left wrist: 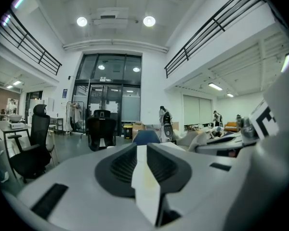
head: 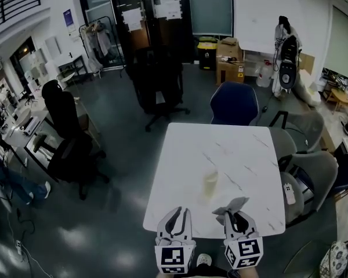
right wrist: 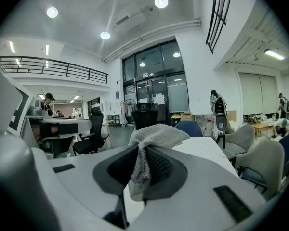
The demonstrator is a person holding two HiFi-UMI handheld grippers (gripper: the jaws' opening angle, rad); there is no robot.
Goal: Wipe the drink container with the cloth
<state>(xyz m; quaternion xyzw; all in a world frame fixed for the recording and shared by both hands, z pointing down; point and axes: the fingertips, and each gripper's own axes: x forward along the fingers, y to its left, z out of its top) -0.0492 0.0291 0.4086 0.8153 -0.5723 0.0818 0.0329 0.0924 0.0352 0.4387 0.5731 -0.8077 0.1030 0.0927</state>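
A pale, translucent drink container (head: 210, 182) stands upright on the white marble table (head: 243, 149), a little in from its near edge. My left gripper (head: 176, 212) hovers at the near edge, left of the container and short of it. Its jaws are shut with nothing between them, as the left gripper view (left wrist: 144, 150) also shows. My right gripper (head: 235, 214) is over the near edge, to the right of the container, shut on a grey cloth (head: 232, 204). In the right gripper view the cloth (right wrist: 157, 133) bunches up above the pinched jaws (right wrist: 140, 154). The container is in neither gripper view.
A blue chair (head: 235, 103) stands at the table's far side and grey chairs (head: 313, 167) along its right side, one with a small white object (head: 289, 193) on its seat. Black office chairs (head: 156, 86) stand on the floor to the left and beyond.
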